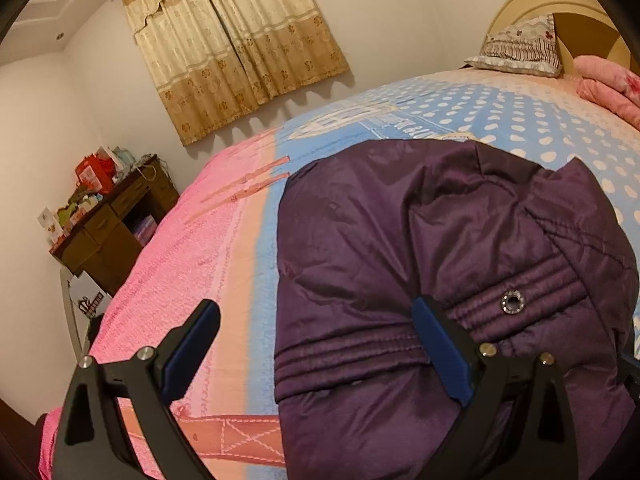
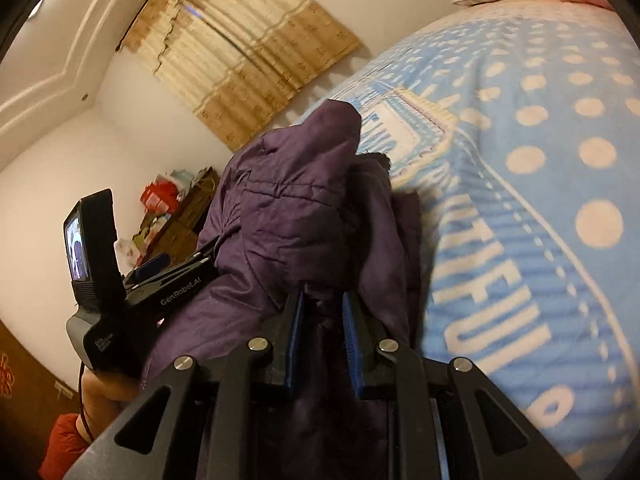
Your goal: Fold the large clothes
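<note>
A dark purple padded jacket lies on the bed, folded over on itself, its quilted hem and a metal snap facing me. My left gripper stands open over the jacket's left edge: one blue pad hangs over the pink bedspread and the other rests against the purple fabric. In the right wrist view my right gripper is shut on a bunched fold of the jacket, which rises in front of it. The other handheld gripper shows at the left there, against the jacket.
The bedspread is pink on the left and blue with pale dots on the right. A pillow and a pink quilt lie at the headboard. A cluttered brown desk stands by the wall under a beige curtain.
</note>
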A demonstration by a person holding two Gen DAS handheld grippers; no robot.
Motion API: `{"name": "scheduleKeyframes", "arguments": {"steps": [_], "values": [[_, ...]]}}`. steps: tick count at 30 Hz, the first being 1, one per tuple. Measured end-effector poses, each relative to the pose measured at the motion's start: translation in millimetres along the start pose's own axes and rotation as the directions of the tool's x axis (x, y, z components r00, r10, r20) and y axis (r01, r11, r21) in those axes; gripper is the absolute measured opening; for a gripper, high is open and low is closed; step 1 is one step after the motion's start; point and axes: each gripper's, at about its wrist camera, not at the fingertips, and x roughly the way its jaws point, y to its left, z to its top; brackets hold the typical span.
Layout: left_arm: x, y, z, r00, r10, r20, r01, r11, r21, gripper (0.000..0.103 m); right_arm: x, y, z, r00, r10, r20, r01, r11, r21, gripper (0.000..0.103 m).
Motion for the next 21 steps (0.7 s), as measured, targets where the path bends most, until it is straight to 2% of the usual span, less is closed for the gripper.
{"name": "scheduleKeyframes", "arguments": {"steps": [5, 8, 11, 13, 14, 16, 18, 20, 21], "values": [[-2, -6, -1, 1.000, 0.011, 0.012, -0.011, 1.000, 0.022, 0.100, -6, 3, -13, 1.000, -0.019, 0.006, 0.019, 1.000, 0.025, 0.019], [-1, -4, 0, 1.000, 0.011, 0.009, -0.011, 1.000, 0.018, 0.100, -5, 4, -9, 1.000, -0.010, -0.026, 0.011, 1.000, 0.013, 0.019], [0, -1, 0, 1.000, 0.000, 0.004, 0.000, 1.000, 0.001, 0.099, -12, 5, 9, 0.996, 0.025, -0.082, -0.023, 1.000, 0.020, 0.023], [2, 0, 0, 1.000, -0.006, -0.001, 0.006, 1.000, -0.009, 0.099, -25, 11, 26, 0.999, -0.003, -0.043, 0.003, 1.000, -0.002, 0.024], [2, 0, -1, 1.000, -0.005, 0.000, 0.005, 1.000, -0.010, 0.099, -33, 16, 36, 1.000, -0.005, 0.005, 0.005, 0.999, -0.033, 0.028], [1, -1, -1, 1.000, 0.004, 0.005, -0.004, 1.000, -0.004, 0.099, -41, 24, 55, 0.997, -0.017, 0.071, 0.023, 0.997, -0.079, 0.057], [0, -2, -1, 1.000, 0.007, 0.006, -0.007, 1.000, -0.002, 0.099, -34, 26, 71, 0.997, -0.030, 0.077, 0.036, 0.996, -0.085, 0.060], [0, -2, -1, 1.000, 0.006, 0.006, -0.006, 1.000, -0.003, 0.099, -16, 28, 83, 0.999, -0.008, 0.032, 0.011, 0.995, -0.099, 0.060], [0, -2, -1, 1.000, 0.007, 0.007, -0.007, 1.000, -0.002, 0.099, -2, 29, 86, 1.000, -0.022, -0.005, 0.022, 0.994, -0.110, 0.052]]}}
